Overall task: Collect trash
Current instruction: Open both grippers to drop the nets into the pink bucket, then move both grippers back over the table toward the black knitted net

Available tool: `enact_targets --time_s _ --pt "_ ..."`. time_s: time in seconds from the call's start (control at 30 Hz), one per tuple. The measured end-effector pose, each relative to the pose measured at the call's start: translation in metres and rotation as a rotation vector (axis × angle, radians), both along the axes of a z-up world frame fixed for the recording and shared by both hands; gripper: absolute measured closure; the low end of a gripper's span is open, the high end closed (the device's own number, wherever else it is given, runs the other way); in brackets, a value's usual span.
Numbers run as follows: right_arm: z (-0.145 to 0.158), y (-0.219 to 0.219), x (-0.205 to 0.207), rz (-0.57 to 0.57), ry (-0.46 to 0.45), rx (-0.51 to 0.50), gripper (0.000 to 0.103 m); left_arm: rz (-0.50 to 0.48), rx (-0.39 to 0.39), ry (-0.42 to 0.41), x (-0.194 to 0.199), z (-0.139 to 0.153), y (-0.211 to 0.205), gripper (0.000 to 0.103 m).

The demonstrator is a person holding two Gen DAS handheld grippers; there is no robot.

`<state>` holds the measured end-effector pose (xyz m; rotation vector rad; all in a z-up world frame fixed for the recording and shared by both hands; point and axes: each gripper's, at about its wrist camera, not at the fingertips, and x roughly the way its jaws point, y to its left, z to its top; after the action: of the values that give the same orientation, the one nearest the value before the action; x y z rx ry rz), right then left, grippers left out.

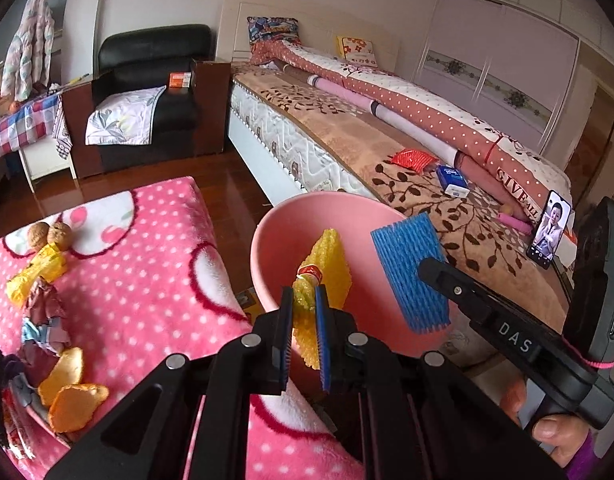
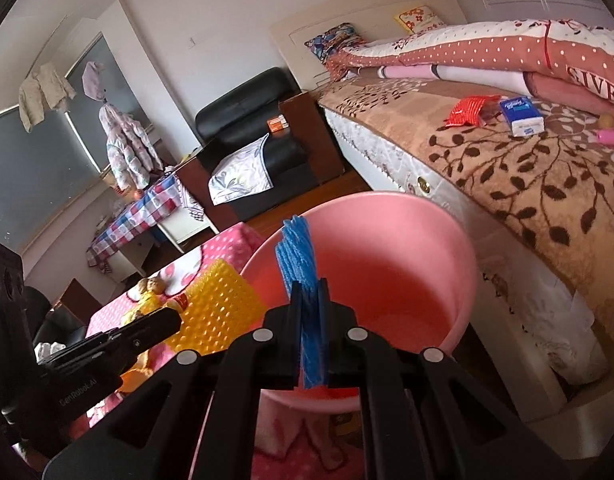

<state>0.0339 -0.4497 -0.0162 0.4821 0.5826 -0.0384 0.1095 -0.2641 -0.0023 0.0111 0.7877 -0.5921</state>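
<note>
A pink bucket (image 1: 283, 216) (image 2: 435, 232) stands between the pink dotted blanket (image 1: 147, 264) and the bed. My left gripper (image 1: 304, 300) is shut on a yellow foam fruit net (image 1: 331, 264), held over the bucket's near rim. My right gripper (image 2: 309, 296) is shut on a blue foam fruit net (image 2: 299, 256) (image 1: 407, 272), which hangs over the bucket's mouth. The yellow net (image 2: 215, 312) shows at the left in the right wrist view. Orange peels (image 1: 73, 392), walnuts (image 1: 51, 234), a yellow wrapper (image 1: 35, 276) and crumpled wrappers (image 1: 43, 320) lie on the blanket.
The bed (image 1: 387, 148) runs along the right, with a red packet (image 1: 409, 159), a blue tissue pack (image 1: 451, 180) and a phone (image 1: 549, 228) on it. A black armchair (image 1: 147, 88) and a checked-cloth table (image 1: 23, 124) stand at the back. A hand (image 1: 555, 432) holds the right gripper.
</note>
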Motion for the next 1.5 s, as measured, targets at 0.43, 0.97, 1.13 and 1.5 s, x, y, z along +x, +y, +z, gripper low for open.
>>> enact_targets --time_s 0.43,0.97,1.13,1.5 --pt "-0.014 0.002 0.011 -0.015 0.060 -0.039 0.095 -0.015 -0.012 -0.005 0.000 -0.002 0.002 0.065" --pt "0.002 0.023 -0.003 -0.002 0.052 -0.073 0.068 0.020 -0.065 -0.038 -0.018 0.021 0.036 0.062" --pt "0.011 0.035 -0.010 0.015 0.041 -0.085 0.068 0.042 -0.082 -0.050 -0.025 0.030 0.053 0.061" --pt "0.027 0.069 -0.023 0.072 0.014 -0.093 0.068 0.104 -0.104 -0.080 -0.043 0.046 0.102 0.059"
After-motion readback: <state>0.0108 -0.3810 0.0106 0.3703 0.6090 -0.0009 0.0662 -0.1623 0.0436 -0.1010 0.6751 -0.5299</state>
